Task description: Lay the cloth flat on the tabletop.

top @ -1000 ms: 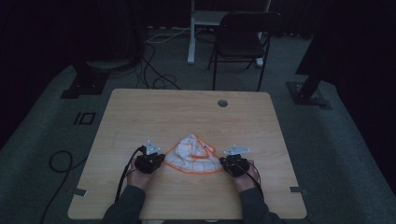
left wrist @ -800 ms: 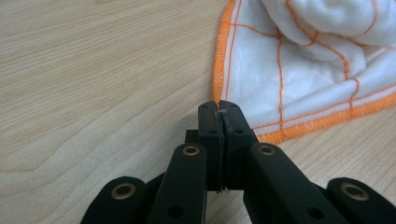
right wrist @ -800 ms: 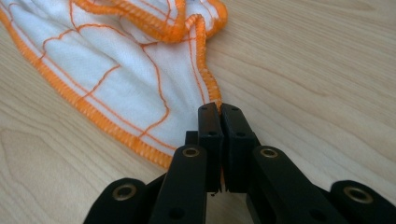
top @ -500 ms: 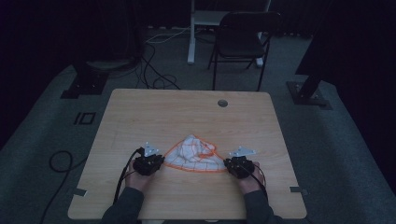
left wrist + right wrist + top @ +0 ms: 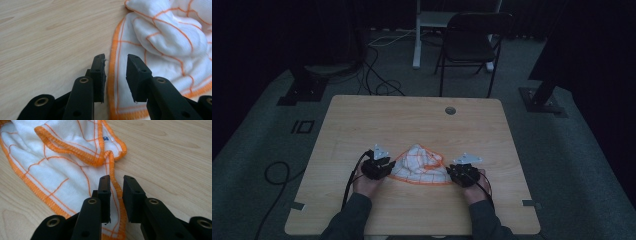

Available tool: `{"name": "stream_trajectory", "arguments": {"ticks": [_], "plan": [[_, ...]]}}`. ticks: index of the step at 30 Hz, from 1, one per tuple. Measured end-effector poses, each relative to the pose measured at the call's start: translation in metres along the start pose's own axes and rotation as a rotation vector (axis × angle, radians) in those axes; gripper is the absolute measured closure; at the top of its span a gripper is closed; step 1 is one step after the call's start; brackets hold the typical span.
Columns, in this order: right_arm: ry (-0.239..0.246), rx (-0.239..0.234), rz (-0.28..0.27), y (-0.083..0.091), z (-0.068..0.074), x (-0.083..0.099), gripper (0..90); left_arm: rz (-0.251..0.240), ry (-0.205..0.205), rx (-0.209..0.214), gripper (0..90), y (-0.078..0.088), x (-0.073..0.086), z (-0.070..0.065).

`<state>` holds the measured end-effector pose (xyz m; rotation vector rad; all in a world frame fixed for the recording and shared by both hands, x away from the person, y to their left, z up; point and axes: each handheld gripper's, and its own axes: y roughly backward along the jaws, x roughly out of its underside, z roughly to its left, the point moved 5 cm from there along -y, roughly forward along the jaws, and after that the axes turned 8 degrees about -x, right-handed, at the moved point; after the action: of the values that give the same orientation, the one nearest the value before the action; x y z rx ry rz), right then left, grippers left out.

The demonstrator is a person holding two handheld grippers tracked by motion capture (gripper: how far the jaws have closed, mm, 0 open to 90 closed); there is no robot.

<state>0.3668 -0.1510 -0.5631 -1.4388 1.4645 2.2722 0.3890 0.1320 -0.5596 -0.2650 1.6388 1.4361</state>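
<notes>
A white cloth (image 5: 419, 165) with an orange grid and orange hem lies rumpled on the wooden table (image 5: 412, 115) between my two grippers. My left gripper (image 5: 388, 166) sits at its left corner. In the left gripper view the jaws (image 5: 116, 58) have just been opening, and the hem of the cloth (image 5: 162, 37) runs loose through the gap, with the pads off it. My right gripper (image 5: 451, 172) is at the right corner. Its jaws (image 5: 116, 180) have also just been opening, and the cloth's (image 5: 62, 157) orange edge lies under the narrow gap, unpinched.
A cable hole (image 5: 450, 110) is set near the table's far edge. Beyond the table stand a black folding chair (image 5: 474, 35) and a white desk leg (image 5: 417, 45). Cables (image 5: 377, 75) and black stand bases (image 5: 299, 90) lie on the dark floor.
The cloth has gone from a tall bunch to a wider, flatter triangle stretched between the two grippers. The left hand has shifted slightly; the right has stayed put.
</notes>
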Motion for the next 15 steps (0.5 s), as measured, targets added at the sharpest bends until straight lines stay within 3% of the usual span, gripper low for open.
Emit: {"name": "stream_trajectory", "arguments": {"ticks": [15], "plan": [[-0.001,-0.018,-0.012,-0.014,0.000,-0.014,76.5,0.030,0.012,0.037,65.1,-0.025,-0.011,-0.001]]}}
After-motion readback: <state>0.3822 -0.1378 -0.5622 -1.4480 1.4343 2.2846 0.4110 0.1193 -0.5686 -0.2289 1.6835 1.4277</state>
